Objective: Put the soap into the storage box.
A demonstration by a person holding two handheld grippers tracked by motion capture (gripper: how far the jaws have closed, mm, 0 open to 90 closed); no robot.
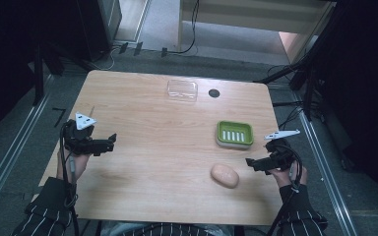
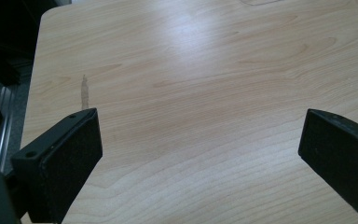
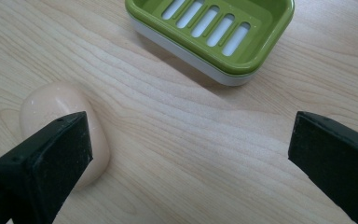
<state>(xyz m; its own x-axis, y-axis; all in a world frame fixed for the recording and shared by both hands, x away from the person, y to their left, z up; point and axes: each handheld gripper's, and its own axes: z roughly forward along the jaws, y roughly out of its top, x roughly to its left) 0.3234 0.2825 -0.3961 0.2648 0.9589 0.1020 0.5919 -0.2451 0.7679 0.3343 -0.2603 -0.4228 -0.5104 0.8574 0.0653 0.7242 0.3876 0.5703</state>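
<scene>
High view shows the right claw (image 1: 250, 162) low over the counter (image 1: 157, 147), jaws spread apart and empty, with the bar of soap (image 1: 225, 175) just beside it toward the person's middle. Right gripper view puts that pale peach bar (image 3: 58, 121) partly behind one jaw, lying flat on the wood, not yet between the jaws. It looks like a smooth, rounded, hard lump, fairly light and likely slick, so I would close across its narrow width at the middle, where the sides run most nearly parallel, and squeeze gently. Ahead of the right claw sits the green soap dish (image 3: 214, 32), its slotted tray empty. Farther off lies a clear plastic lid or box (image 1: 182, 90), seemingly empty. Left claw (image 2: 200, 154) hangs wide apart over bare counter, holding nothing.
</scene>
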